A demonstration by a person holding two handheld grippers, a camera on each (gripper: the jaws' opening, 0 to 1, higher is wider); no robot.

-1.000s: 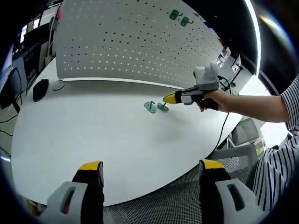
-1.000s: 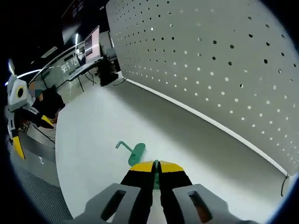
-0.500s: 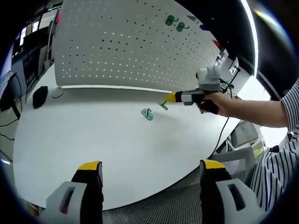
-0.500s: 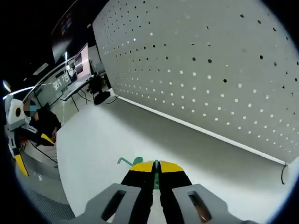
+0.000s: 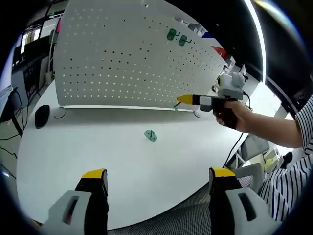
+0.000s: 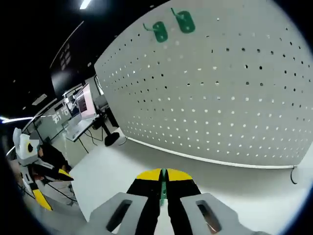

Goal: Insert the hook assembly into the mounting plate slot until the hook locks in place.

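One green hook [image 5: 150, 136] is seen lying on the white table [image 5: 98, 147]. Two hooks [image 5: 176, 37] are mounted on the pegboard [image 5: 122, 58]. The left gripper [image 5: 156, 188] is spread; the right gripper [image 6: 163, 177] is pinching one hook [image 6: 163, 193].

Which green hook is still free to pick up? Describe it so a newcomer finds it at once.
Start at the white table in front of the upright pegboard. The loose green hook lies alone on the tabletop, near its middle. Two other green hooks hang high on the pegboard, and a fourth is clamped in the right gripper.
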